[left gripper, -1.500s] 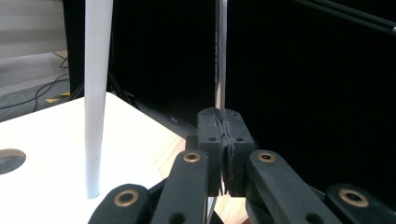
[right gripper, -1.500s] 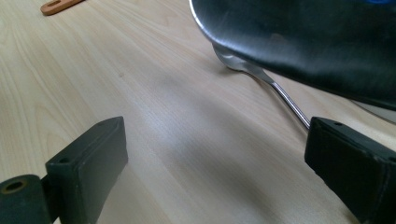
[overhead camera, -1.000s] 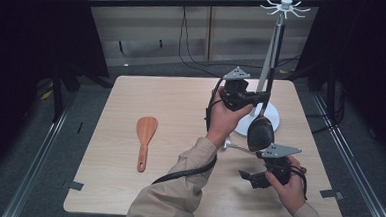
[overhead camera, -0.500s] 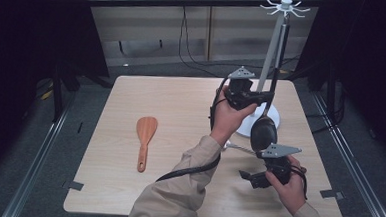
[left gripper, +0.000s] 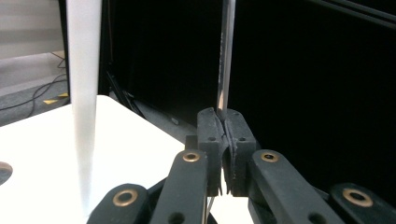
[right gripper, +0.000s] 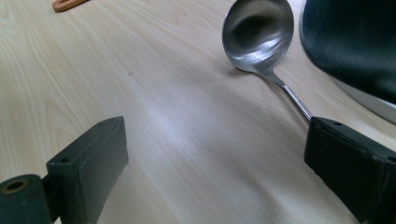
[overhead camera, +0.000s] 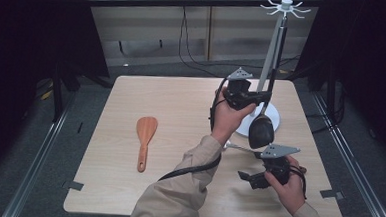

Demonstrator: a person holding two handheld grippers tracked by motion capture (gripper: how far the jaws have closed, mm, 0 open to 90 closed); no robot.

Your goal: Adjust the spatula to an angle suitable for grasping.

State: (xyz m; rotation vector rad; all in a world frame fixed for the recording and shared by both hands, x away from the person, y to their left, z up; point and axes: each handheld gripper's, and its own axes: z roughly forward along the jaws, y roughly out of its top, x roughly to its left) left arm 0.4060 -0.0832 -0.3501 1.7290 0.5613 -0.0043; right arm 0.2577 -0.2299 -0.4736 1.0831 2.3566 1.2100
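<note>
Black jaws of the left gripper [left gripper: 226, 154] are clamped on a thin metal handle [left gripper: 225, 56], which rises upright between them beside the stand pole [left gripper: 83, 93]. From the high view the handle belongs to a dark ladle [overhead camera: 261, 132] hanging bowl-down over the stand's white base [overhead camera: 273, 120]. Judgement: hanging the ladle on the hook crown [overhead camera: 285, 5] is the step in hand; next comes a lift well up to a hook. The right gripper [right gripper: 215, 172] rests low with jaws wide, nothing between them. A steel ladle [right gripper: 259, 35] lies just ahead; the wooden spatula [overhead camera: 144, 138] lies well apart. The pole stands close to the path.
</note>
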